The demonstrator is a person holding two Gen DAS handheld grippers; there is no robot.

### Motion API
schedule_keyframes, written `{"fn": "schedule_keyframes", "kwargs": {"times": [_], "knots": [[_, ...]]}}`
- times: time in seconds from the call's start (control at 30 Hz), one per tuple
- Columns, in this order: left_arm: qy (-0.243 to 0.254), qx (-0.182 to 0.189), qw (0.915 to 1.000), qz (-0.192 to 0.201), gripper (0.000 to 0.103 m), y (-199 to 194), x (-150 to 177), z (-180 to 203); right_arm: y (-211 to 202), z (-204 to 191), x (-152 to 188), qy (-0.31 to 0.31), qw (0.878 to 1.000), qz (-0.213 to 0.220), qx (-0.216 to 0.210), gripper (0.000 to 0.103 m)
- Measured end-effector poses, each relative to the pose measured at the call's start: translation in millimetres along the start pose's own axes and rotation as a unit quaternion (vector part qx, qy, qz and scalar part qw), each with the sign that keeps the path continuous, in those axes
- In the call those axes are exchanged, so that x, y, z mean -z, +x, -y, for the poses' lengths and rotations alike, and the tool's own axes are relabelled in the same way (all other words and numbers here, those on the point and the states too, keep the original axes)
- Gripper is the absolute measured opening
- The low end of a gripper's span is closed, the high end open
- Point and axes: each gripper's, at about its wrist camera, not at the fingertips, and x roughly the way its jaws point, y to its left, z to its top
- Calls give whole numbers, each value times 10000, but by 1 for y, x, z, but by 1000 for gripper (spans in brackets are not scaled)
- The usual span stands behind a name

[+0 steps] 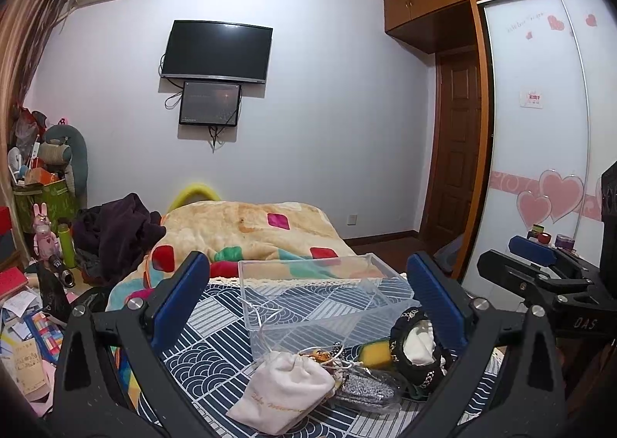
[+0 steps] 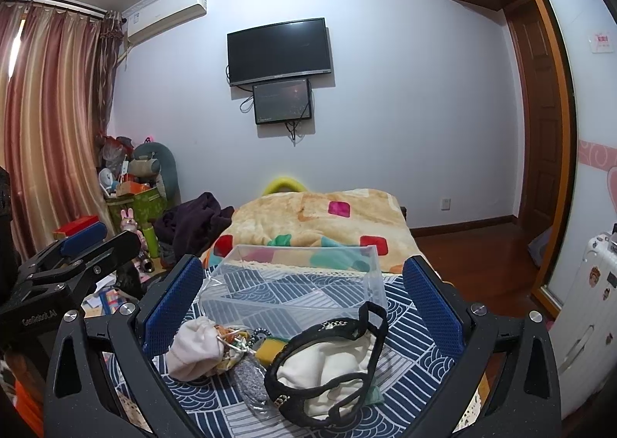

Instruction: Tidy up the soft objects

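Room-wise, you've got a patterned blue cloth [image 1: 216,326] spread over the near end of the bed, with the soft stuff bunched at its front edge and a clear plastic bin [image 1: 308,295] sitting just behind the pile. The bin's long axis runs left to right across the bed, open side up. Past it the cloth ends at a lace border and the yellow patchwork blanket [image 1: 250,226] takes over.

Your left gripper [image 1: 308,295] hangs with both blue pads spread wide, gripping nothing. From its view the white drawstring pouch [image 1: 285,391] lies closest, neck pointing up and right toward the bin. A silvery glitter pouch [image 1: 366,388] touches its right side, and a yellow sponge [image 1: 376,355] sits just behind that.

Your right gripper [image 2: 304,299] is released too, pads wide apart and empty. Right between them in that view is a black-trimmed bag with white lining [image 2: 331,364], mouth gaping toward the camera, long axis slanting from lower left to upper right, handle looped up against the bin.

To the left of the bed it's cluttered: dark clothes [image 1: 115,229], a green bottle [image 1: 66,245], papers. On the right side you get wood floor [image 2: 470,268] open out to the wardrobe.
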Motion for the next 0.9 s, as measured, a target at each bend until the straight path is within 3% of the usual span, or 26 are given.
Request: {"fn": "schedule_keyframes", "kwargs": {"times": [0.9], "knots": [[34,-20,10000,34,103,-1,1,1,-2,1,0,-3,10000,39,-6,103]]}}
